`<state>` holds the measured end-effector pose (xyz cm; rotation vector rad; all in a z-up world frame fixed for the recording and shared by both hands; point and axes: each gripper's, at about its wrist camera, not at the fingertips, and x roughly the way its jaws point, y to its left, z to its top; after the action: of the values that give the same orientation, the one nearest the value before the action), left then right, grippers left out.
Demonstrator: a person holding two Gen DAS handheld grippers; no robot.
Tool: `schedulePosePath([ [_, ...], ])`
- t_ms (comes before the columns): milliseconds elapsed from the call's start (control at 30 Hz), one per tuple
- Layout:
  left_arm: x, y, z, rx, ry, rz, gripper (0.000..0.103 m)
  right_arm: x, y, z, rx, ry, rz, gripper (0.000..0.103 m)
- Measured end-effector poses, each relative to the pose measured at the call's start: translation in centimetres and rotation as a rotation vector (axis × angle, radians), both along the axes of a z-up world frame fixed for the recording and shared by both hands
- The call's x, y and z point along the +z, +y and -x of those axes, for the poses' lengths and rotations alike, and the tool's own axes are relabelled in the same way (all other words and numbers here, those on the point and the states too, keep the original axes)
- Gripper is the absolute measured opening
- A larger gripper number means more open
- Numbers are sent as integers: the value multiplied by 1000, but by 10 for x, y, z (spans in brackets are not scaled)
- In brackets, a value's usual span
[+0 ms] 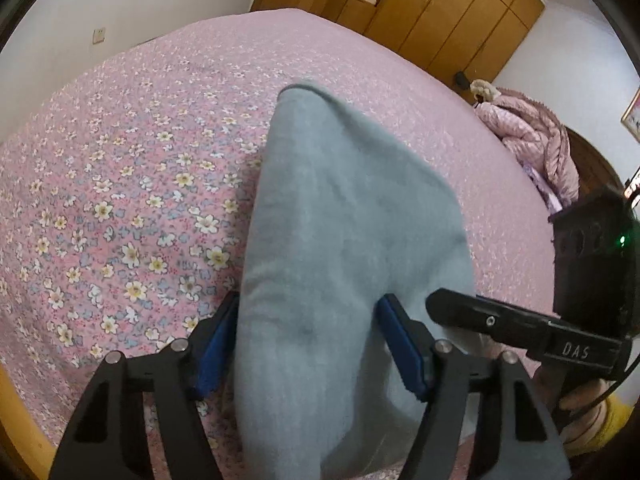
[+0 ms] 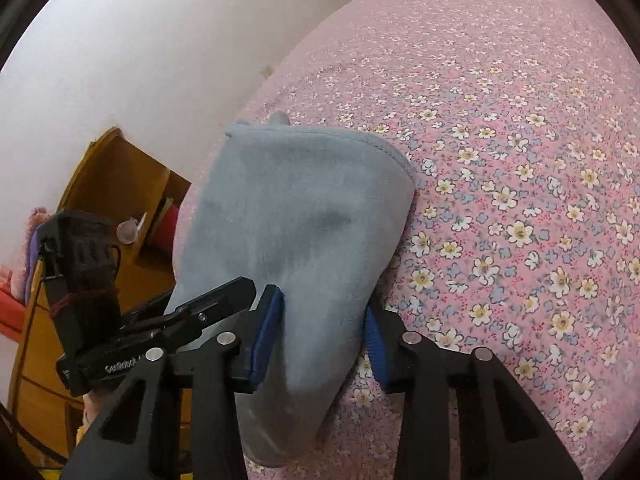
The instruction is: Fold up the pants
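The grey-blue pants (image 1: 340, 200) lie folded into a thick bundle on the pink floral bedspread (image 1: 120, 184), running away from me. My left gripper (image 1: 310, 304) has its blue pads (image 1: 400, 348) pressed on both sides of the bundle's near end. In the right wrist view the same pants (image 2: 296, 208) fill the middle, and my right gripper (image 2: 322, 300) is shut on their near end, the fabric bulging up between the pads. The two grippers sit side by side: the right one's black finger (image 1: 480, 316) shows at the left view's right edge.
The bedspread (image 2: 500, 160) stretches wide beyond the pants. A pink quilted jacket (image 1: 532, 140) lies at the bed's far right corner. Wooden wardrobes (image 1: 440, 16) line the far wall. A wooden shelf unit (image 2: 112, 200) stands beside the bed, by a white wall (image 2: 140, 40).
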<state>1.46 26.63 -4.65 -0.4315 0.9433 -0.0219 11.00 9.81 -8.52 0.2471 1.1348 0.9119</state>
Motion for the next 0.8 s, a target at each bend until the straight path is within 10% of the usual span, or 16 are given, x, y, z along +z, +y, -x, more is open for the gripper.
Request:
schedulePosePath([
  [300, 36, -9, 21, 36, -65, 0, 34, 44, -33, 13, 39, -78, -46, 25],
  [800, 73, -128, -49, -179, -157, 45, 32, 101, -164, -18, -78, -240, 23, 25],
])
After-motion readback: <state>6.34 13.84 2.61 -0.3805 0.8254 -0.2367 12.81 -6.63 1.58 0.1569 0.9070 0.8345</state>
